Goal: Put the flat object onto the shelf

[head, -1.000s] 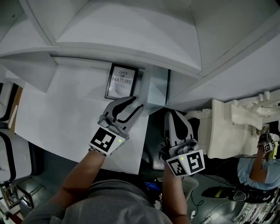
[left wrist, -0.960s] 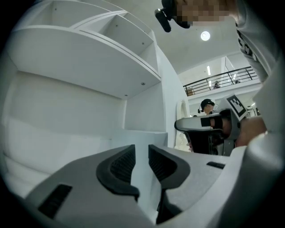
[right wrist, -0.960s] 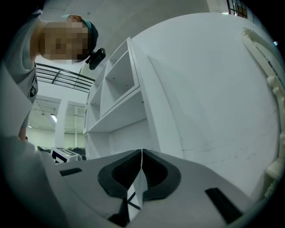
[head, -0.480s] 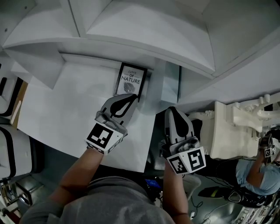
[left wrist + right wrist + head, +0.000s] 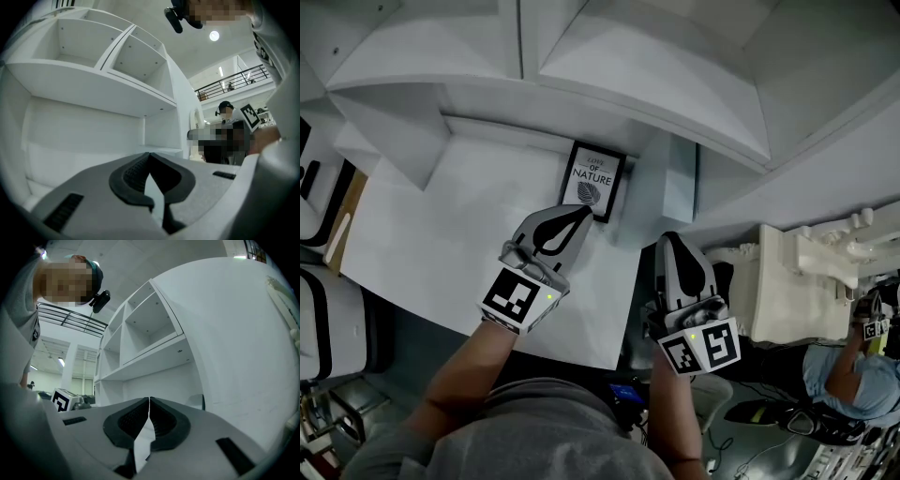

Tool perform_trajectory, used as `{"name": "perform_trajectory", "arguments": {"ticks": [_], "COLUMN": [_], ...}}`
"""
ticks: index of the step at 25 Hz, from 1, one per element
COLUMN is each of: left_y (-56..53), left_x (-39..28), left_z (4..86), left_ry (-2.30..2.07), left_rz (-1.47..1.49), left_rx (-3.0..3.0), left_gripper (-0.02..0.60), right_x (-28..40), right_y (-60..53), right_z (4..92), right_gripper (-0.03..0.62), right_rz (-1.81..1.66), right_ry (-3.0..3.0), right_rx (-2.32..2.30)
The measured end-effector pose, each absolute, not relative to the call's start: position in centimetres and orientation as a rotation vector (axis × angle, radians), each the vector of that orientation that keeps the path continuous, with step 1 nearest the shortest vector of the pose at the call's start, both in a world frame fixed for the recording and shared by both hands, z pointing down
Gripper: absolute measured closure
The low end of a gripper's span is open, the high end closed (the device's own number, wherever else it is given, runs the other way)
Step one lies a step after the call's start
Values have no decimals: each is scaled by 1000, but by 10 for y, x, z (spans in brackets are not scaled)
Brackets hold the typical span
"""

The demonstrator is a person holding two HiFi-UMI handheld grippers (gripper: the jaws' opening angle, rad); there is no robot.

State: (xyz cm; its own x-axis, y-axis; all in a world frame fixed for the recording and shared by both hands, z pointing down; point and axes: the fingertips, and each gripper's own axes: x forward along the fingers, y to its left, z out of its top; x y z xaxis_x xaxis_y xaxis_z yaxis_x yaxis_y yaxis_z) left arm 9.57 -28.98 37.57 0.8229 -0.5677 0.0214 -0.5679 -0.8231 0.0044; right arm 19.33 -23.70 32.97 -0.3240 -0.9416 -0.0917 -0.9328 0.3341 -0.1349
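The flat object is a black-framed picture printed "love of nature". It rests on the white shelf board, close to the back wall and beside an upright divider. In the head view my left gripper is shut and empty, its tip at the picture's near edge. Its own view shows the left gripper with jaws together, pointing into the shelf bay; the picture is hidden there. My right gripper is shut on nothing, right of the board's corner. In its own view, the right gripper points along the shelf unit's side.
Open white compartments sit above the bay. A carved white piece of furniture stands to the right of the shelf unit. Another person is at the lower right, with cables on the dark floor.
The left gripper's jaws were apart at the picture's near edge one second ago and have since shut with nothing in them. The picture stays on the shelf. Both hands shifted slightly.
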Motion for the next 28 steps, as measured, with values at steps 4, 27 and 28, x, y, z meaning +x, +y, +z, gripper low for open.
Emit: {"name": "perform_trajectory", "arguments": {"ticks": [4,27,28], "left_y": [-287,-280,-279], "left_x": [80,3,1], "left_z": [367,344,345], "left_ry": [-958,-1127,-1130], "left_rz": [1,-15,-15], "left_rx": [2992,2928,2924], "left_gripper": [574,574,574], "right_x": [183,157,158], "right_y": [-233,-218,-218], "right_z": [325,294,292], "right_gripper": [566,566,566], "right_rz": [-77,0,6], "right_ry": [2440,2454,2455], "right_rx": [-1723,-1687,-1690]}}
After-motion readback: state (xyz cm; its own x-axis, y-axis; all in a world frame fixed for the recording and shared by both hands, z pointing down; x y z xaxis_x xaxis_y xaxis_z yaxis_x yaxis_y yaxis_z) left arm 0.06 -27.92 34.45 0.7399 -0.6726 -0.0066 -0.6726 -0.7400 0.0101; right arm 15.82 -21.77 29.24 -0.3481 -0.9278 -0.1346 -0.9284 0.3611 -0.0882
